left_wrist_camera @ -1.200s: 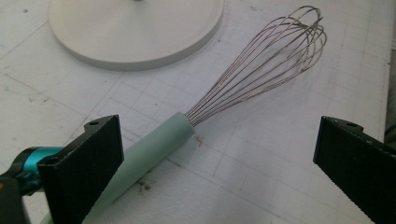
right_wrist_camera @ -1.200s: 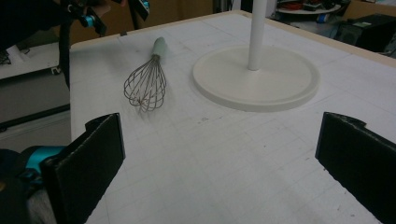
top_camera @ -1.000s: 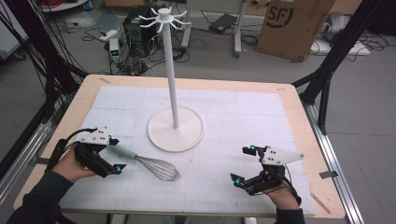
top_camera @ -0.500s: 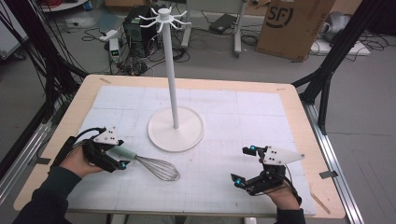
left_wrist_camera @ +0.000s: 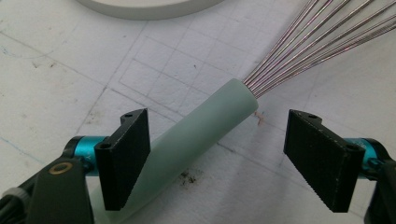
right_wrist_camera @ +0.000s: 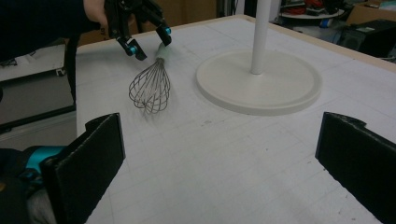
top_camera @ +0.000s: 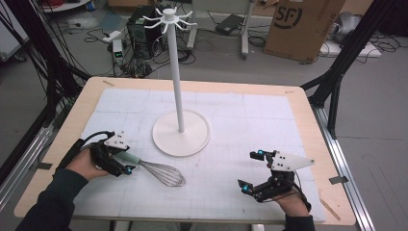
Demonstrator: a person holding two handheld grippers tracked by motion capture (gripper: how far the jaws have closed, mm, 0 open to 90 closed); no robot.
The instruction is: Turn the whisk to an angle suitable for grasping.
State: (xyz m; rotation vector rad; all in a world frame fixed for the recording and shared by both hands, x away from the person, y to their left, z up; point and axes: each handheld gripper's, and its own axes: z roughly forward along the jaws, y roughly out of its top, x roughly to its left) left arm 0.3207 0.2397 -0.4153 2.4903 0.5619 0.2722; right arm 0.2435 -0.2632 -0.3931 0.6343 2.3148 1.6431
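My left gripper (top_camera: 126,166) is down at the whisk (top_camera: 156,168), its jaws set to either side of the pale green handle (left_wrist_camera: 196,140) and not yet pressing on both sides: in the left gripper view the handle runs slantwise between the pads, close against or touching the pad at the left of that view, while the other pad stands well clear of it with bare mat between. The jaws have just been closing in, with the handle between them, but I would not call this a grip; the whisk lies flat on the white gridded mat (top_camera: 231,125). Its wire head (top_camera: 166,173) points away from my left hand toward the middle of the table, and the handle end is under the gripper. The whisk sits at the near left part of the mat, just in front of the round base (top_camera: 181,133) of the white hook stand (top_camera: 176,72), near it but not touching. The stand's pole rises upright from that base. My right gripper (top_camera: 254,170) is over the near right part of the mat, well apart from the whisk, with its jaws spread wide and nothing between them; the right gripper view looks across the mat at the whisk and the stand base beyond.
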